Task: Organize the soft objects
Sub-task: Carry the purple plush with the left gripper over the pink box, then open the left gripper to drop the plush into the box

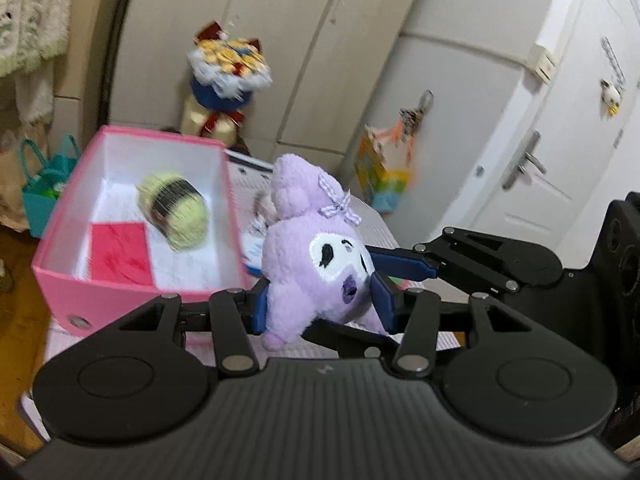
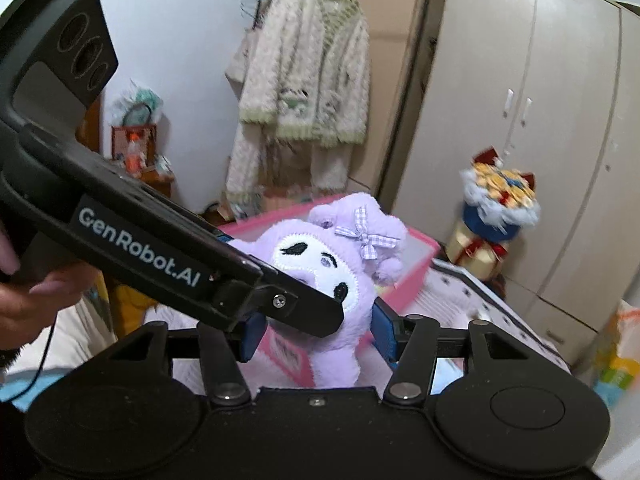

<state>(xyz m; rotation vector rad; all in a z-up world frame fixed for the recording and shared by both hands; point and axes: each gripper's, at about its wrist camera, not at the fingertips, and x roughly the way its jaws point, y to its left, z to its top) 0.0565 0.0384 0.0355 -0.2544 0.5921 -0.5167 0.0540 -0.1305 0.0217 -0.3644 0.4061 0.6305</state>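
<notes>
A bedroom with pale wardrobe doors [image 1: 320, 60] at the far side and a fluffy cardigan [image 2: 304, 76] hanging on a rail; on the bed sits an open pink box [image 1: 132, 216], a striped yellow plush [image 1: 174, 210] already lying inside. The purple plush [image 1: 320, 264] hangs in the air just right of the box, near its front corner; the left gripper [image 1: 322, 304] pinches it across the lower face, and the right gripper [image 2: 316, 334] has its pads against the body below, pinching too, so both hold one toy. The box lies left and beyond. The left wrist view alone shows the box's interior; the right wrist view shows a hand [image 2: 32, 300] holding the left tool.
</notes>
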